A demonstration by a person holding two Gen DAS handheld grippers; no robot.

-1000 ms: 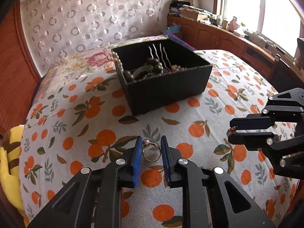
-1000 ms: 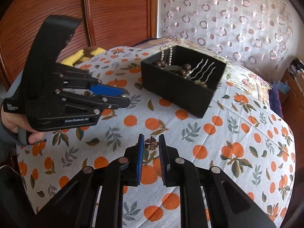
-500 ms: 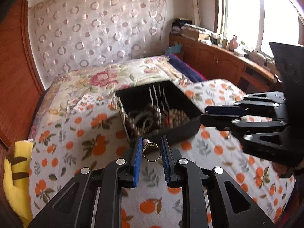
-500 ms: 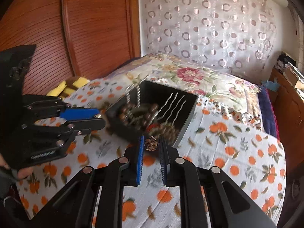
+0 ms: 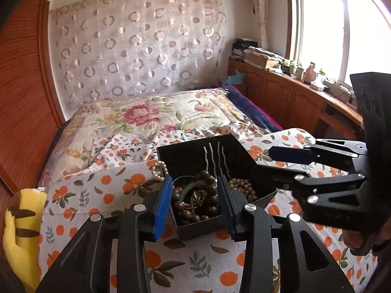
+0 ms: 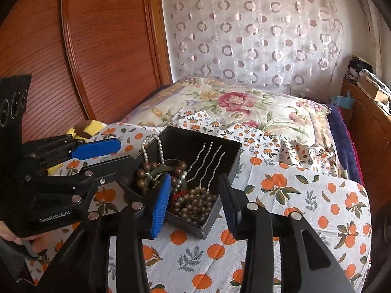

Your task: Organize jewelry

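Note:
A black open box (image 5: pixel 185 230) (image 6: pixel 233 161) sits on the orange-print cloth. It holds brown bead bracelets (image 5: pixel 207 195) (image 6: pixel 146 171), silver wavy hairpins (image 5: pixel 212 158) (image 6: pixel 207 161), a pearl strand (image 5: pixel 158 169) (image 6: pixel 152 145) over its rim and a gold ring (image 5: pixel 196 196). My left gripper (image 5: pixel 194 204) is open and empty above the box's near side. My right gripper (image 6: pixel 195 201) is open and empty above the box's near corner. Each gripper shows in the other's view, the right (image 5: pixel 315 161) and the left (image 6: pixel 80 156).
The box stands on a bed with an orange-print cloth (image 6: pixel 305 195) and a floral quilt (image 5: pixel 146 117) behind. A yellow plush (image 5: pixel 19 229) lies at the left edge. A wooden wardrobe (image 6: pixel 85 48) is on the left, wooden cabinets (image 5: pixel 293 97) under the window on the right.
Both grippers moved over the box and opened. The gold ring left my left gripper and the small flower-shaped piece left my right gripper; both jaws are now wide and empty.

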